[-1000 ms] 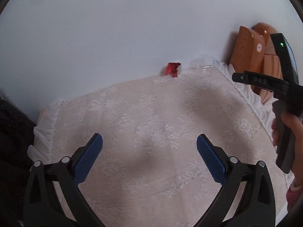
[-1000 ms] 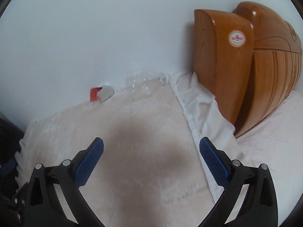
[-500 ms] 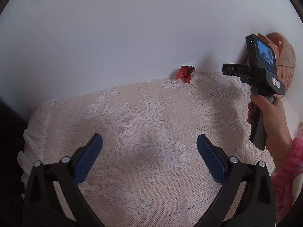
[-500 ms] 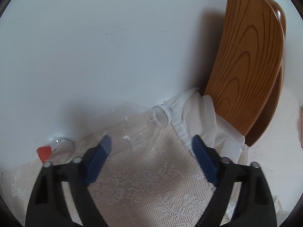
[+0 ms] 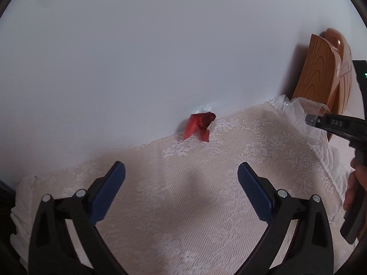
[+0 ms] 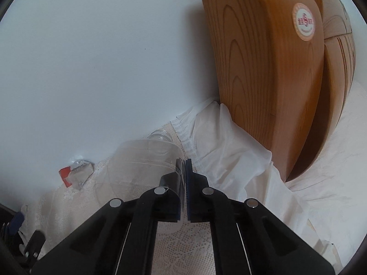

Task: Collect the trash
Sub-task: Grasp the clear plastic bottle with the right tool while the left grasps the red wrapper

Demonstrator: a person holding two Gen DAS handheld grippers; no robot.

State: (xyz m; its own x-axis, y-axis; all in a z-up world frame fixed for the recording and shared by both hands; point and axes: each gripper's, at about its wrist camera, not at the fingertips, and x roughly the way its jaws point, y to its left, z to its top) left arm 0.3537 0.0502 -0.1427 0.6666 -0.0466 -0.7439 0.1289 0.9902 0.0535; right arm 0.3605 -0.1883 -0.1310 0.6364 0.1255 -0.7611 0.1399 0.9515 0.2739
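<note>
A crumpled red wrapper lies against the white wall at the far edge of the lace-covered surface. My left gripper is open just short of it, nothing between its blue pads. A clear plastic bottle lies on its side by the wall, neck toward the wooden headboard. My right gripper is shut, pinching the bottle's thin wall near its shoulder. The left finger shows through the plastic. In the left wrist view the right gripper sits at the far right on the bottle. The wrapper shows red and silver left of the bottle.
A wooden headboard stands against the wall on the right, with a white frilled cloth bunched at its foot. The white wall closes off the far side. A person's hand holds the right gripper's handle.
The right gripper moved in to the bottle and its jaws went from wide open to shut on it. The left gripper came closer to the red wrapper, still open.
</note>
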